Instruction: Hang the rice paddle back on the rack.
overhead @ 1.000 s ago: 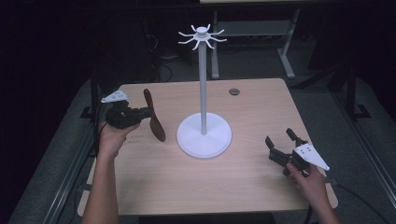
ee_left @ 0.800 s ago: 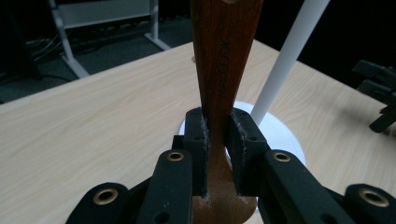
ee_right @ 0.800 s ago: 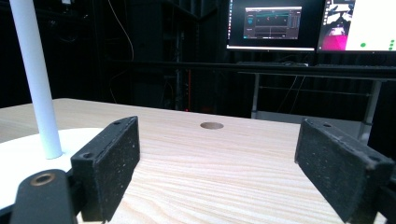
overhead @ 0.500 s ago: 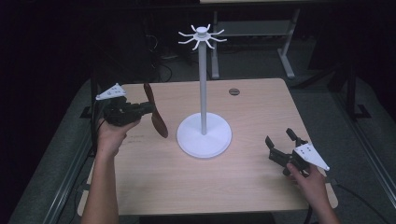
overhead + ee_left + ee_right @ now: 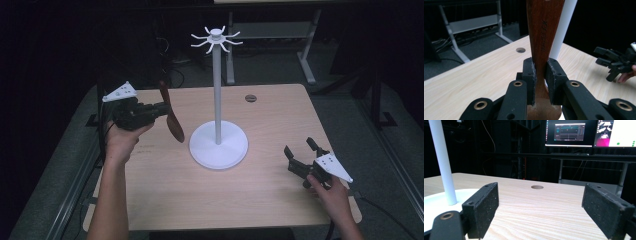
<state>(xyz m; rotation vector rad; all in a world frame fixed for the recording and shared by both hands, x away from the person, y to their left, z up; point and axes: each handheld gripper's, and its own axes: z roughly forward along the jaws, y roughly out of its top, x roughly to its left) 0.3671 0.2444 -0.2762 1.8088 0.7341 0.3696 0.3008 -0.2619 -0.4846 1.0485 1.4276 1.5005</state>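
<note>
Left gripper [image 5: 162, 107]: you have it clenched on the spoon [image 5: 172, 120], left of the stand [image 5: 218, 145].
Right gripper [image 5: 302, 156]: released, low over the surface [image 5: 260, 200], near right.

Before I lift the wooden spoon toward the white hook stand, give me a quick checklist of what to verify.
1. Left tongs clamped on the dark brown wooden spoon: ok, pads press its neck on both sides.
2. Spoon off the light wooden table: ok, it hangs tilted above it.
3. Tall white hook stand upright: ok.
4. Hooks at the top free: ok, nothing hangs there.
5. Right tongs out of the way: ok, open, low near the table's right edge.
6. Hanging hole in the spoon handle: cannot tell.
</note>
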